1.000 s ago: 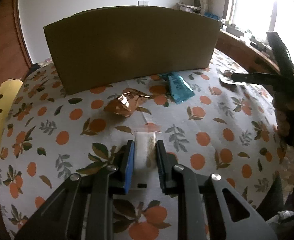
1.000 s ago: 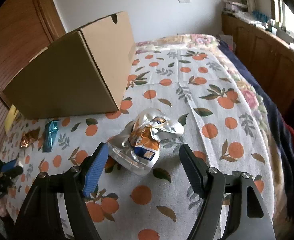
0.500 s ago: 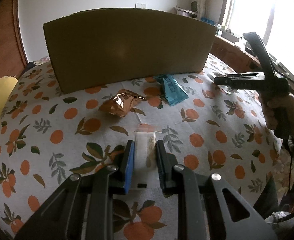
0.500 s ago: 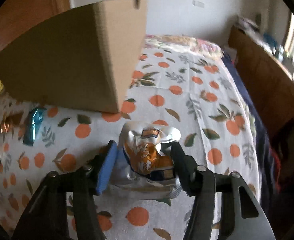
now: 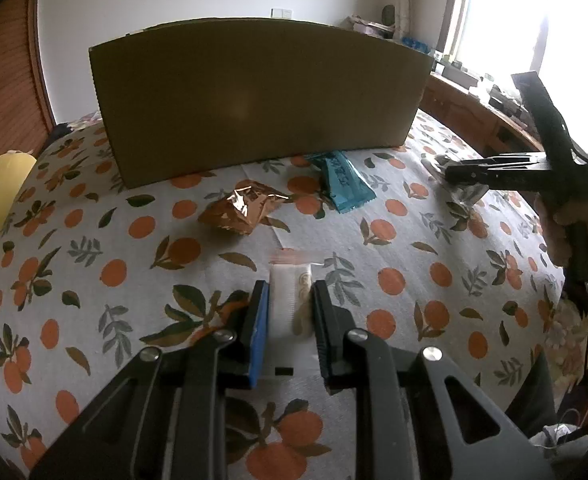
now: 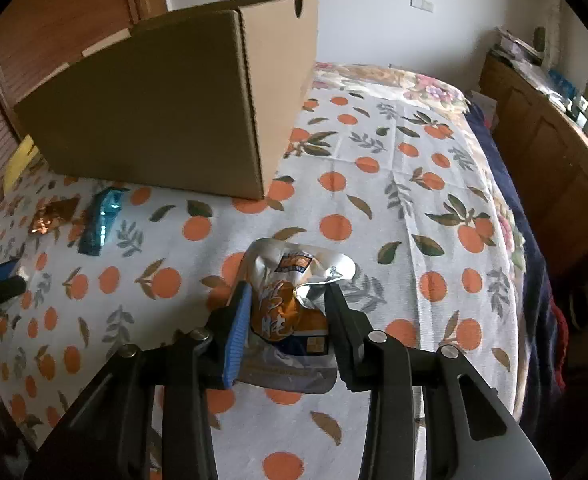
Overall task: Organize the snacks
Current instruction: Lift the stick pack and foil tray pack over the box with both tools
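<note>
**Both grippers pinch snack packets beside the cardboard box**

The right gripper [image 6: 288,300] has its jaws pressed on a crumpled silver-and-orange snack pouch [image 6: 290,312]. White brush-style characters run down the pouch's orange panel and a small blue-and-orange label sits near its top, but neither can be read. A second ago those jaws stood wide around the pouch; they have just been closing and now squeeze its sides.

The left gripper [image 5: 290,300] is closed on a flat white sachet [image 5: 288,300], as it was before. A round pale emblem on the sachet is too small to read.

On the orange-print cloth [image 5: 414,280], between the left gripper and the cardboard box [image 5: 258,96], lie a shiny copper foil packet [image 5: 242,208] and a blue wrapper [image 5: 344,184] with unreadable white lettering, the wrapper close to the box's base. In the left wrist view the person's hand [image 5: 566,232] holds the right gripper's handle at the right edge.
</note>
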### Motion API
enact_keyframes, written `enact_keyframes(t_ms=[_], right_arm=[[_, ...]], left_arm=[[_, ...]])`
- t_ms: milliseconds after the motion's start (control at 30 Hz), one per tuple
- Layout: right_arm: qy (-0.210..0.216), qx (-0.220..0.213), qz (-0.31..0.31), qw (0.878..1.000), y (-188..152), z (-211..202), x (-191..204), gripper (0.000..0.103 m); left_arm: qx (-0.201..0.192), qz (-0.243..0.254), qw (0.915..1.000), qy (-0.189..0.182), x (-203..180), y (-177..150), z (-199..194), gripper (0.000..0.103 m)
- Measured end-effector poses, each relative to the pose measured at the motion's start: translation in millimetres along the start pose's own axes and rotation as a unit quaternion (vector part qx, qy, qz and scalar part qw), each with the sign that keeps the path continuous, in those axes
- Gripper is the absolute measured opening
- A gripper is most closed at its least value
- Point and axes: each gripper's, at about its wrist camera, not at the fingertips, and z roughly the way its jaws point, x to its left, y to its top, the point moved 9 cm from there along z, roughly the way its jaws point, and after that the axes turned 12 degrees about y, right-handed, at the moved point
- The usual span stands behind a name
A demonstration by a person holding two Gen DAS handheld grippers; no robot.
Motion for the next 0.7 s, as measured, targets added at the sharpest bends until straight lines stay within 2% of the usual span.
enact_keyframes(t_ms=[333, 533, 700], right_arm=[[0.025, -0.024, -0.012, 0.999, 10.0, -25.0, 24.3, 0.037], [0.036, -0.050, -0.036, 0.997, 28.8, -51.4, 42.0, 0.037], [0.046, -0.074, -0.066, 0.994, 55.6, -71.2, 64.1, 0.037]], left_arm=[[-0.015, -0.003, 0.9998, -0.012, -2.8, 9.5, -10.5, 0.019], [-0.052, -0.001, 0.9986, -0.013, -1.6, 46.5, -30.5, 0.019], [-0.091, 0.008, 0.9958, -0.005, 2.7, 95.1, -45.6, 0.019]])
